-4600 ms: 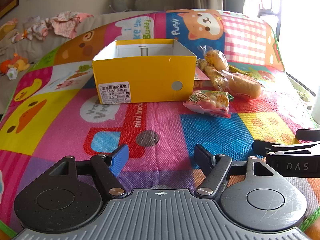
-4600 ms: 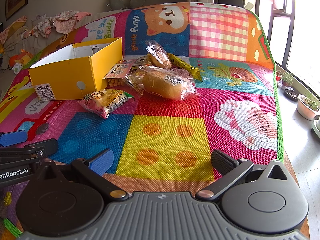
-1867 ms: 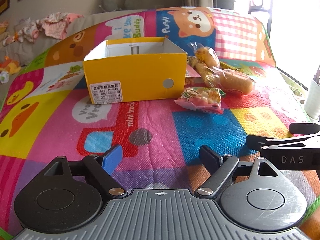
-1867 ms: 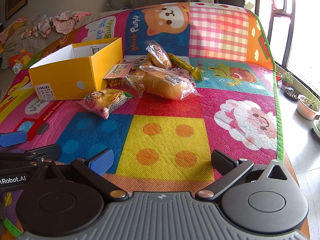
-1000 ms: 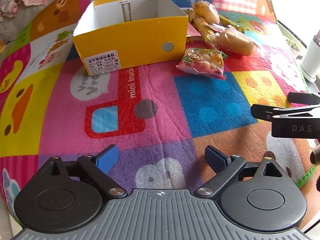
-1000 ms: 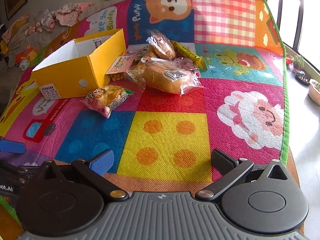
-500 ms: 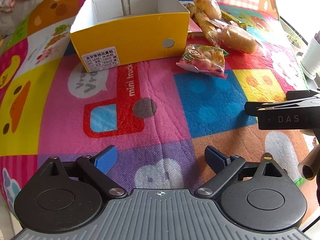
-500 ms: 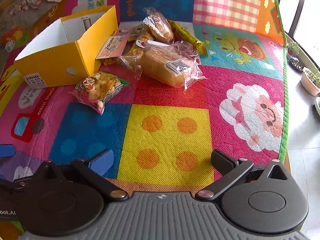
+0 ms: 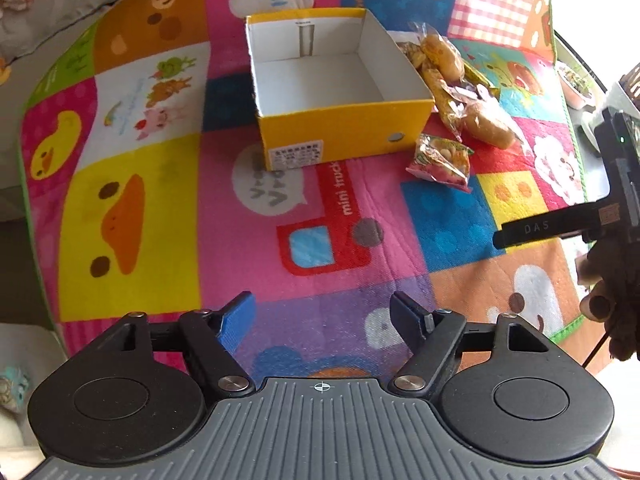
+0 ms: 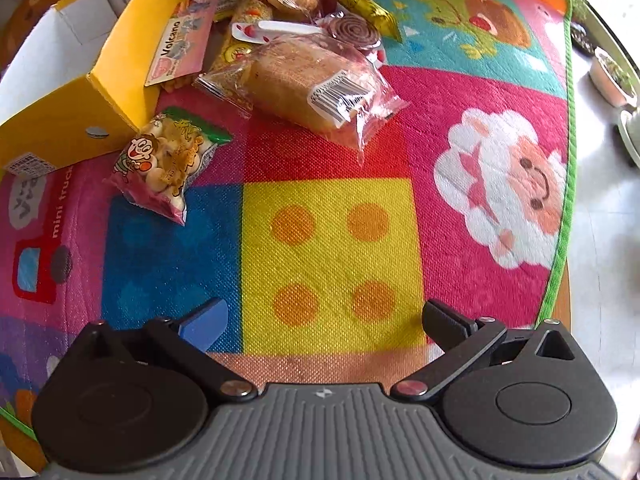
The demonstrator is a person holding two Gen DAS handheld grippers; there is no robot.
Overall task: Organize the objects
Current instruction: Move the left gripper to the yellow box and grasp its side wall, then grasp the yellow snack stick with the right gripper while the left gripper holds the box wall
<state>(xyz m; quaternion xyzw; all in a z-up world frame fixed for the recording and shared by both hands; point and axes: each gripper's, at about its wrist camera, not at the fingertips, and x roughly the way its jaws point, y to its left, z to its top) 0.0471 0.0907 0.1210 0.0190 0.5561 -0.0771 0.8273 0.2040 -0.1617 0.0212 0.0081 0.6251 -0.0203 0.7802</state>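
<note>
Yellow box (image 9: 344, 136) w/ snacks (image 10: 304, 80) beside (both jaws spread).

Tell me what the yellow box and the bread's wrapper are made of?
The yellow box looks like cardboard: matte, thin folded walls, white inside, a printed label. The bread's wrapper seems clear, shiny plastic film: it crinkles, glints, and the loaf shows through.
</note>
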